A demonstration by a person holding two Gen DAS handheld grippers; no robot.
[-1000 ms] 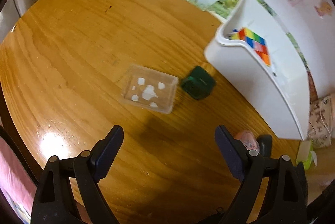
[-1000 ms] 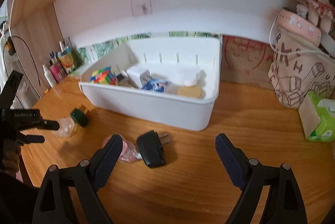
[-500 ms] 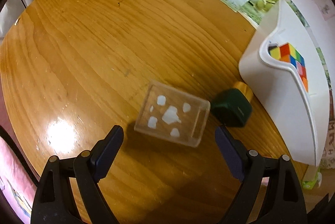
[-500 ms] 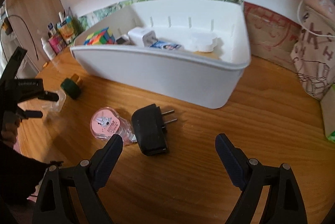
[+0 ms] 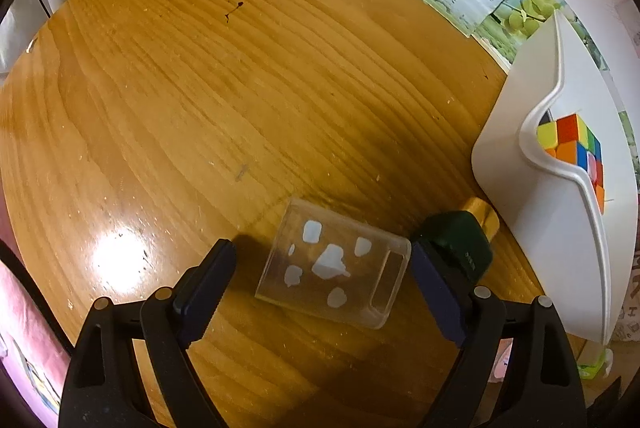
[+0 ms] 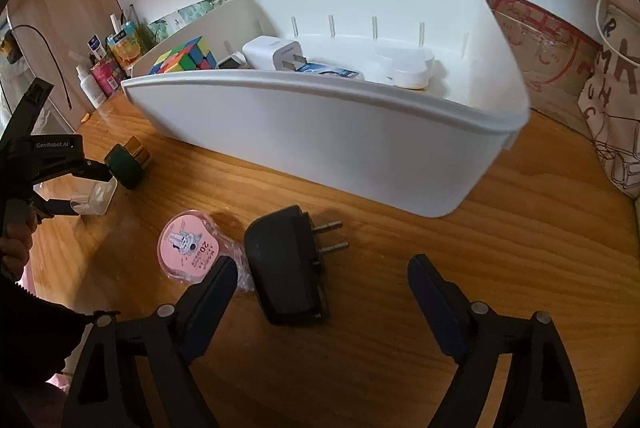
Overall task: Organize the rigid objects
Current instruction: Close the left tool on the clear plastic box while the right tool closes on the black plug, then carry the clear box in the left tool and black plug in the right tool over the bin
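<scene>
A clear plastic box (image 5: 332, 264) with white bits inside lies flat on the wooden table (image 5: 240, 88), between the fingers of my left gripper (image 5: 322, 260). That gripper is open, and its left pad stands clear of the box. A dark green bottle with a gold cap (image 5: 456, 240) lies just right of it. My right gripper (image 6: 324, 268) hangs low over a black plug adapter (image 6: 288, 268). Its jaws are closing, with the adapter between them and untouched. A pink round packet (image 6: 192, 246) lies left of the adapter. The left gripper (image 6: 86, 188) also shows at the far left.
A white bin (image 6: 320, 132) stands behind, holding a colour cube (image 6: 184, 56), a white charger (image 6: 276, 54) and a white case (image 6: 408, 66). Bottles (image 6: 100, 76) line the back left. A printed tote bag (image 6: 612, 88) stands at the right. A person's hand (image 6: 14, 244) holds the left gripper.
The left gripper has come down over the clear box, which now lies between its fingers. The right gripper has sunk toward the black adapter, its fingers slightly narrower.
</scene>
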